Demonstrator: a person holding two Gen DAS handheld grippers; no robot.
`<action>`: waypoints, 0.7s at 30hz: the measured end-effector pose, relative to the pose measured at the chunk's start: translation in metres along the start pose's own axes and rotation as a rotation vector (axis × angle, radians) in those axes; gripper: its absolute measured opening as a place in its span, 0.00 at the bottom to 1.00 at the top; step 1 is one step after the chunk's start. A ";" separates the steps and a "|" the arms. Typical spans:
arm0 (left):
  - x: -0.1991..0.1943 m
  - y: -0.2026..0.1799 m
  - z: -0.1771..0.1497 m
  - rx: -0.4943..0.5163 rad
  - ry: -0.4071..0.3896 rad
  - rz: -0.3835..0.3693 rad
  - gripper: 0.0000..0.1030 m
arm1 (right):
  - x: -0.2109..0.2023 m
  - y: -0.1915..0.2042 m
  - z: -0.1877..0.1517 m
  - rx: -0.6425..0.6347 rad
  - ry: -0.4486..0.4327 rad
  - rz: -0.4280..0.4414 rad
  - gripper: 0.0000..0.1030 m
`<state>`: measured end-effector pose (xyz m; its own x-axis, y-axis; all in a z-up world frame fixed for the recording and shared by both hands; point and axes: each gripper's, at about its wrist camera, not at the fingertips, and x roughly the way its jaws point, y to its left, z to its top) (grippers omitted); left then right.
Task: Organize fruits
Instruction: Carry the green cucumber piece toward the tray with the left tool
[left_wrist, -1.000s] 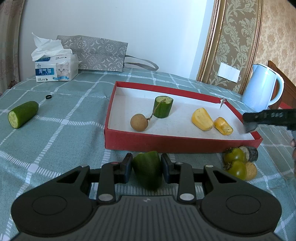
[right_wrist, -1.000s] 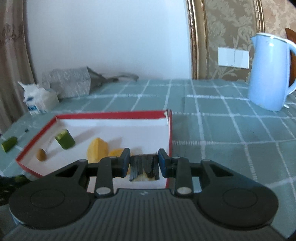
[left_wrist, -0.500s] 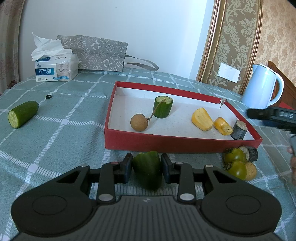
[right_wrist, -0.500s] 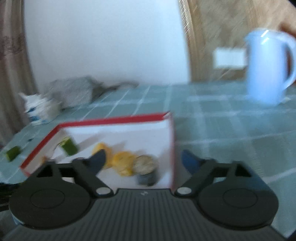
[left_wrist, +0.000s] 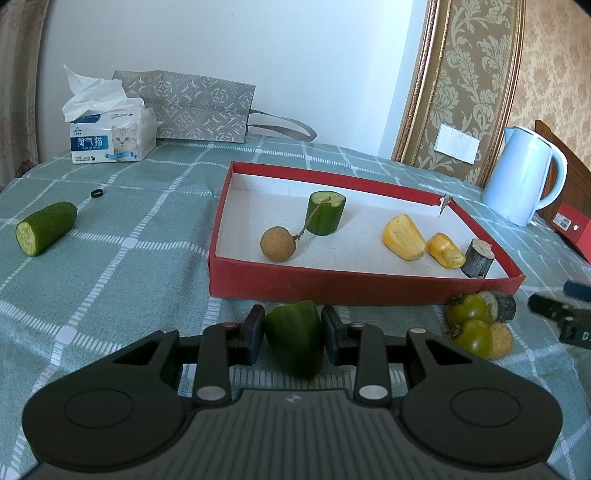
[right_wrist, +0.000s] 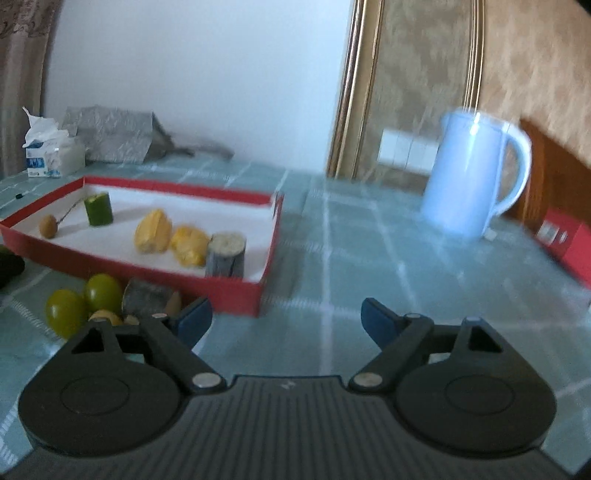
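From the left wrist view, our left gripper (left_wrist: 291, 334) is clamped on a green pepper piece (left_wrist: 294, 338), held just in front of the near wall of the red tray (left_wrist: 365, 286). Inside the tray lie a brown round fruit (left_wrist: 277, 244), an upright cucumber chunk (left_wrist: 326, 212), two yellow pieces (left_wrist: 403, 237) and a dark stub (left_wrist: 477, 258) in the near right corner. On the cloth, just outside that corner, a cluster of green tomatoes (left_wrist: 470, 321) waits, and a cucumber half (left_wrist: 45, 228) lies well apart on the left.

From the right wrist view, blurred, our right gripper (right_wrist: 286, 319) has its jaws wide and closing, with nothing between them; the tomato cluster (right_wrist: 83, 304) sits just left of its left finger.

We judge the step in hand to be fetching from that cluster. To do it well, we should swing the right gripper left, straddle one tomato alone, and close gently so that its neighbours do not roll.
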<state>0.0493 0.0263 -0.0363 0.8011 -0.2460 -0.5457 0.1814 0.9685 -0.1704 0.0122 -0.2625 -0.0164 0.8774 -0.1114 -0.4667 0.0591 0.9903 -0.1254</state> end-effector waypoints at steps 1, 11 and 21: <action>0.000 0.000 0.000 0.002 0.000 0.001 0.32 | 0.003 -0.001 -0.001 0.012 0.017 0.007 0.84; 0.000 0.001 0.000 -0.008 -0.003 0.006 0.32 | 0.013 -0.006 -0.009 0.065 0.104 0.072 0.91; -0.016 -0.013 0.005 0.058 -0.048 0.021 0.29 | 0.023 -0.020 -0.011 0.154 0.165 0.083 1.00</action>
<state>0.0376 0.0180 -0.0212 0.8312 -0.2252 -0.5083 0.1962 0.9743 -0.1109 0.0260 -0.2856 -0.0347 0.7934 -0.0286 -0.6080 0.0734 0.9961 0.0489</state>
